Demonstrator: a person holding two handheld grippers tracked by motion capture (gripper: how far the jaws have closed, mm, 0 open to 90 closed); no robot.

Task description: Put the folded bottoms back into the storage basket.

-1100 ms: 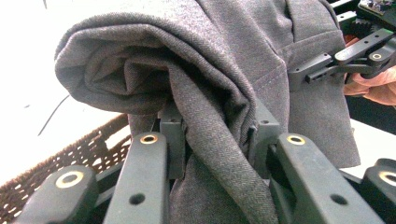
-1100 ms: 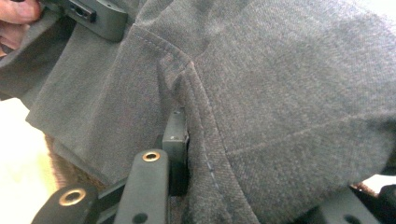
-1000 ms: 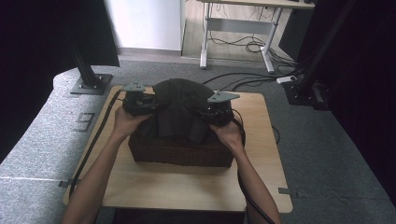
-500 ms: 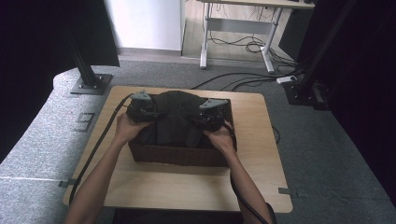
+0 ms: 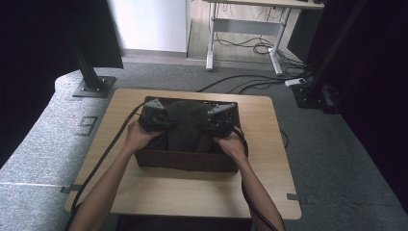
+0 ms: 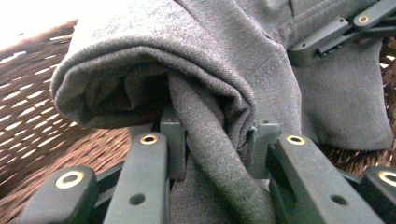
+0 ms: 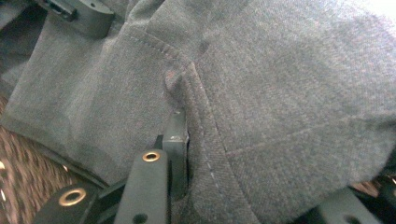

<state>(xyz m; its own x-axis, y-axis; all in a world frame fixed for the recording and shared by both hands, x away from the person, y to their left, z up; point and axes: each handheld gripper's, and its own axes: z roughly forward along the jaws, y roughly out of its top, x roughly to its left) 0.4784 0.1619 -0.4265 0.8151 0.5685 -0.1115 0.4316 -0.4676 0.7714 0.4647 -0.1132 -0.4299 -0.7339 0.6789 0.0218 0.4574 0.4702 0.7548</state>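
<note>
A dark grey garment (image 5: pixel 185 126) hangs bunched between my two grippers, its lower part inside a brown wicker basket (image 5: pixel 185 162) on the wooden table (image 5: pixel 192 192). My left gripper (image 5: pixel 162 124) is shut on the garment's left side, and a thick fold (image 6: pixel 187 56) runs between its jaws (image 6: pixel 215 137). On the right side my right gripper (image 5: pixel 209 126) is shut on a seamed fold (image 7: pixel 280 84); one finger (image 7: pixel 176 135) shows and cloth covers the other. Each gripper view shows the opposite gripper's jaw tip (image 6: pixel 336 32) (image 7: pixel 84 14) against the cloth.
Wicker weave (image 6: pixel 37 116) (image 7: pixel 21 179) lies close beneath the garment. Black stand bases (image 5: pixel 94 86) (image 5: pixel 312 94) sit on the grey carpet beyond the table's far corners, with cables (image 5: pixel 250 82) on the floor near a white desk frame.
Both hands have sunk with the garment, from above the basket down into it. The cloth bundle now sits lower and flatter between the basket walls.
</note>
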